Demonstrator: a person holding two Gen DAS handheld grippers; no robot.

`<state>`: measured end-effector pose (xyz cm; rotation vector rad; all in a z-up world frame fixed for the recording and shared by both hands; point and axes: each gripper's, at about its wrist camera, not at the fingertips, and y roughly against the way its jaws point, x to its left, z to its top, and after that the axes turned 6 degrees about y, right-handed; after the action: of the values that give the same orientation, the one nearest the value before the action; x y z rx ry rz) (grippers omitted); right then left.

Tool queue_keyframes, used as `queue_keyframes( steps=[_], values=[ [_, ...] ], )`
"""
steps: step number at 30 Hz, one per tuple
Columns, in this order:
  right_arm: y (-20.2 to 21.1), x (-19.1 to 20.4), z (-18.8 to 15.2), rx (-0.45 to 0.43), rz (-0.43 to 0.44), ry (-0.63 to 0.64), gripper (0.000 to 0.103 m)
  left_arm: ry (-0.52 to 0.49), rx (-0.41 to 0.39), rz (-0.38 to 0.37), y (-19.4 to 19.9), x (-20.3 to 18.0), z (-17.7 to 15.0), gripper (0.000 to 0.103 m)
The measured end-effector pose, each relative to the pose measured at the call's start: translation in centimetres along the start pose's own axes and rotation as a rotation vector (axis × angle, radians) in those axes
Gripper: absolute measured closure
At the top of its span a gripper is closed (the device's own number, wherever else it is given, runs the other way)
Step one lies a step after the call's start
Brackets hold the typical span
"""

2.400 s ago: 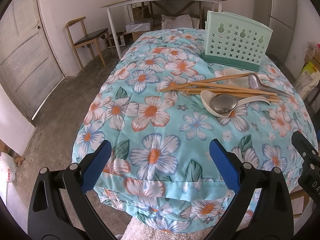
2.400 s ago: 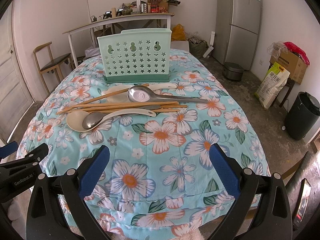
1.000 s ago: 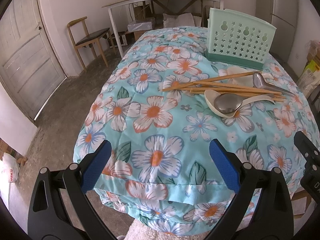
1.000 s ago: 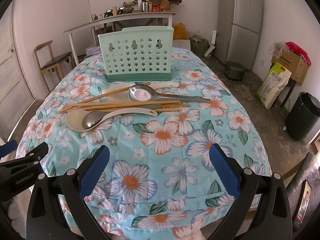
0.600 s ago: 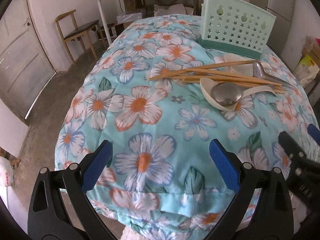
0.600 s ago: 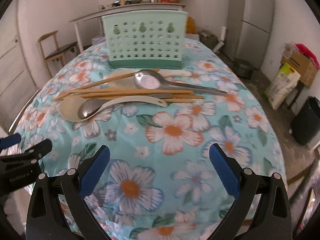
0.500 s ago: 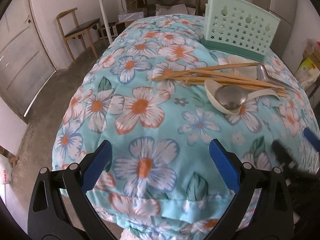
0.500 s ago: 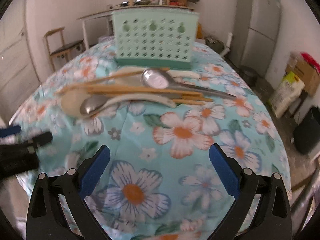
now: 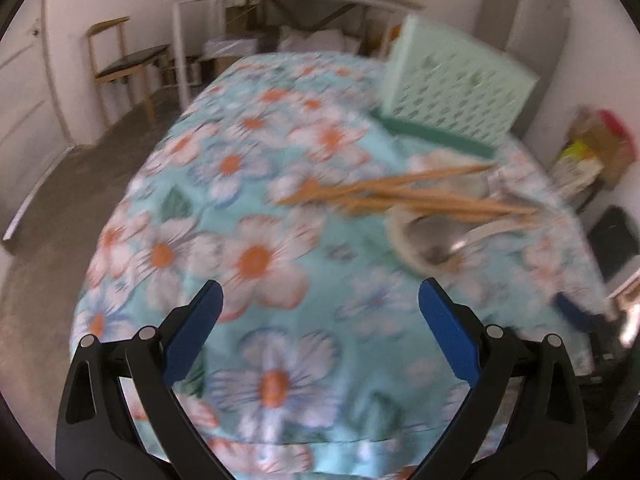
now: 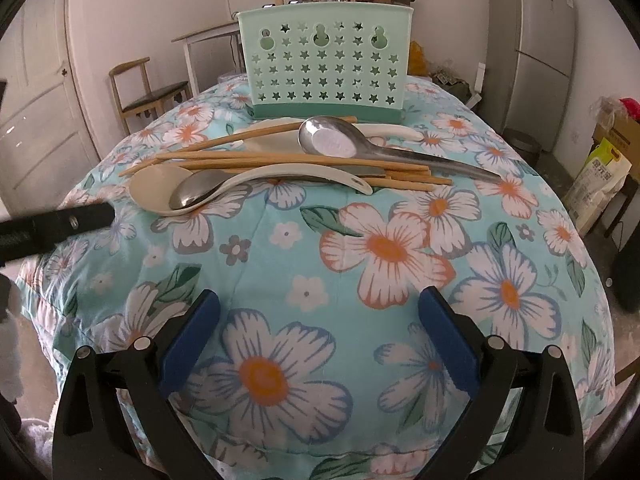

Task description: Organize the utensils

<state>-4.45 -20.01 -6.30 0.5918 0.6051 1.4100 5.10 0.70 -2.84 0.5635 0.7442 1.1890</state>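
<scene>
- Clearly, every utensil lies loose in one heap on the flowered cloth (image 10: 384, 248), in front of the mint-green holder (image 10: 326, 66), which stands upright at the far side with nothing showing in it.
- Leftmost in the right wrist view, the cream ladle (image 10: 160, 192) rests bowl-up with a steel spoon (image 10: 196, 196) nested in its bowl. I judge the cream one ceramic or hard plastic, so stiff, smooth and maybe brittle; its long curved handle, reaching right over the chopsticks, is the place to pinch.
- The wooden chopsticks (image 10: 280, 160) lie fanned across the middle of the heap: light, stiff and thin. They will likely roll or scatter, so take them near mid-length, one or two together.
- The large steel spoon (image 10: 332, 140) sits furthest right, bowl near the holder, handle running out to the right. It looks heaviest and slickest; grip the flat handle, not the bowl.
- The left gripper (image 9: 320, 316) has its blue pads spread wide, holding and touching nothing, over the cloth near the table's front edge; its view is blurred.
- The right gripper (image 10: 320, 320) is likewise spread wide and empty, short of the heap.
</scene>
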Motion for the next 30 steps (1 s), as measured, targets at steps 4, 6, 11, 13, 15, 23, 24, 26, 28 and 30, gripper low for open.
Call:
queue_keyframes(
  steps=[4,6,11,13,15,23,24,26,28,30],
  values=[
    [-0.1,0.0,0.1,-0.004,-0.001,0.003,0.006,-0.003,-0.023,-0.113,0.0,-1.2,1.0,0.009],
    [-0.2,0.0,0.1,-0.005,0.0,0.005,0.006,0.03,-0.003,-0.184,-0.6,-1.3,1.5,0.023],
    [-0.2,-0.1,0.1,-0.011,0.003,0.009,0.006,0.15,0.119,-0.3,-3.4,-0.9,1.7,0.061],
    [-0.3,-0.1,0.1,-0.012,0.003,0.009,0.006,0.194,0.14,-0.328,-4.3,-0.4,1.5,0.071],
    [-0.3,-0.1,0.1,-0.013,0.003,0.009,0.006,0.211,0.145,-0.335,-4.8,-0.4,1.4,0.082],
    [-0.2,-0.1,0.1,-0.011,0.002,0.004,0.006,0.256,0.194,-0.327,-3.7,1.4,1.0,0.099],
    [-0.3,0.0,0.1,-0.011,0.0,0.002,0.006,0.252,0.191,-0.315,-3.3,1.7,0.9,0.099],
    [-0.3,-0.1,0.1,-0.008,-0.001,-0.001,0.006,0.23,0.177,-0.274,-2.3,2.0,0.7,0.099],
    [-0.3,-0.1,0.1,-0.007,-0.002,-0.003,0.006,0.207,0.167,-0.234,-1.8,2.4,0.6,0.099],
    [-0.3,-0.1,0.2,-0.006,-0.003,-0.006,0.006,0.18,0.158,-0.189,-1.2,2.7,0.3,0.099]
  ],
)
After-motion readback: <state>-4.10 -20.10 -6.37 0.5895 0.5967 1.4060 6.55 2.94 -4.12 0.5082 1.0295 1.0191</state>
